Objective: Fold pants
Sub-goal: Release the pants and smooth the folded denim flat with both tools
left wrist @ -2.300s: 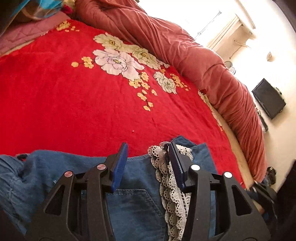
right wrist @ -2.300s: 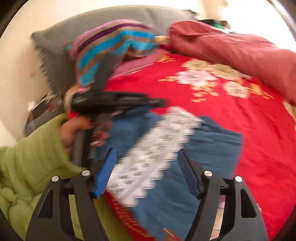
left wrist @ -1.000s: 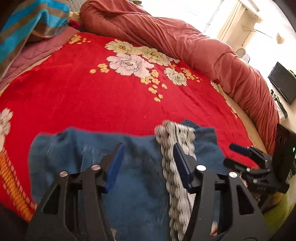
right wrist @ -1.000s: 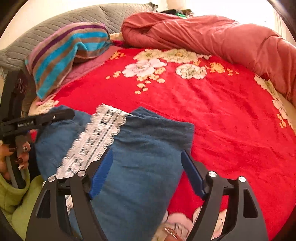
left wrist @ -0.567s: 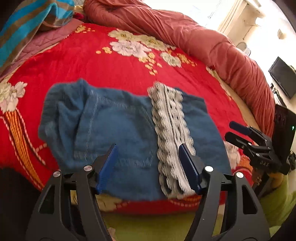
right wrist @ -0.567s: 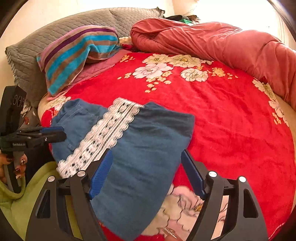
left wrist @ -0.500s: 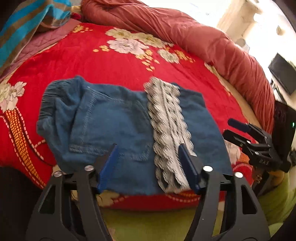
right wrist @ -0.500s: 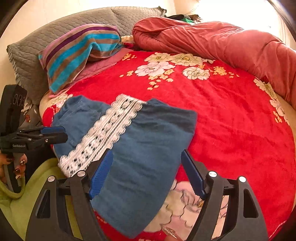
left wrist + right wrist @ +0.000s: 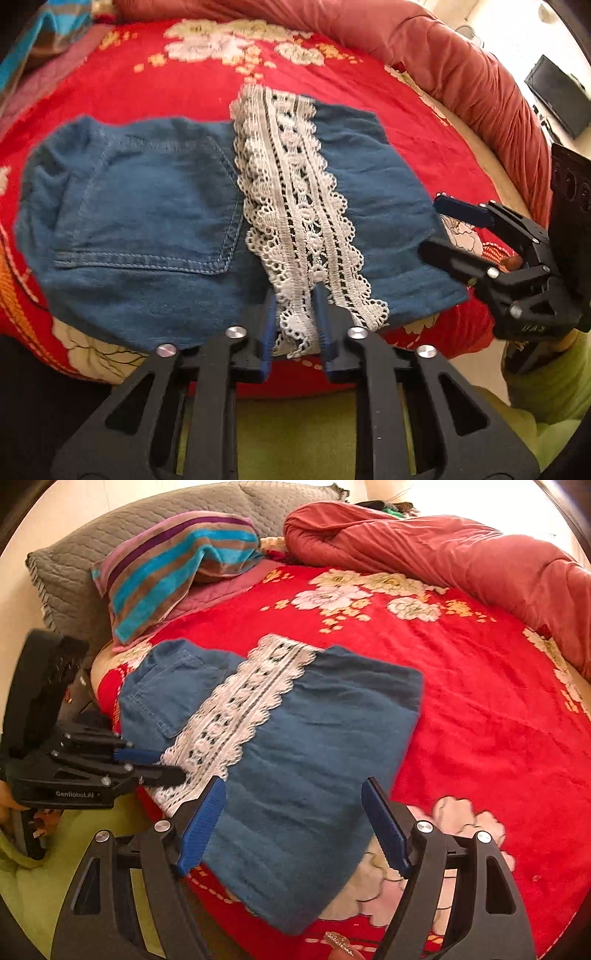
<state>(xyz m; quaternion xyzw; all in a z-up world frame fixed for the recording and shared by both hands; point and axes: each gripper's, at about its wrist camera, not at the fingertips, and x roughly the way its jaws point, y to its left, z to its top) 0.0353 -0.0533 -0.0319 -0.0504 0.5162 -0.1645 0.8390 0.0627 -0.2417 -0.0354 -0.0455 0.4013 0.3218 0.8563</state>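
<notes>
Our left tool [image 9: 294,321] has just closed onto the lace [image 9: 295,206] of the pants [image 9: 295,760]; our right tool [image 9: 293,823] hangs wide open, empty. We should lift evenly.

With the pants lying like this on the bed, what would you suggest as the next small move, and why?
Probably bring the open right tool down onto the near denim edge and close it. The left tool has just been closing and now pinches the lace strip at the near edge of the pants, so a matching grip would let both lift together.
</notes>
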